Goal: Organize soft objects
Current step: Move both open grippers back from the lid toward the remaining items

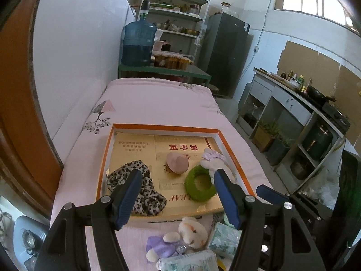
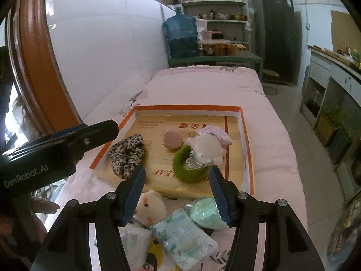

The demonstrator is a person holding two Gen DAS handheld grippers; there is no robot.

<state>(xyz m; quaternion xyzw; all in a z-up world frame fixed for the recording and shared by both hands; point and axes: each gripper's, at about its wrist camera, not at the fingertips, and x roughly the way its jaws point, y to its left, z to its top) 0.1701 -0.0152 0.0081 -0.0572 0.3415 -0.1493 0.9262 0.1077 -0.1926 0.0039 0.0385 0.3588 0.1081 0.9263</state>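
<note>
An orange-rimmed cardboard tray (image 1: 108, 149) (image 2: 246, 133) lies on the pink-covered table. In it are a leopard-print scrunchie (image 1: 144, 192) (image 2: 127, 153), a pink sponge (image 1: 177, 163) (image 2: 172, 140), a green fuzzy ring (image 1: 199, 186) (image 2: 180, 168) and a white plush with a pink cap (image 1: 214, 160) (image 2: 206, 148). In front of the tray lie a white plush in purple (image 1: 191, 232) (image 2: 150, 207), tissue packs (image 1: 222, 237) (image 2: 183, 234) and a mint pouch (image 2: 206, 212). My left gripper (image 1: 178, 196) is open above the tray's near edge. My right gripper (image 2: 176, 194) is open above the loose items.
The table runs along a white wall on the left. A blue water jug (image 1: 138, 43) and shelves (image 1: 178, 15) stand at the far end, with a dark fridge (image 1: 225, 52). A counter (image 1: 293, 103) with pots lines the right side across the floor aisle.
</note>
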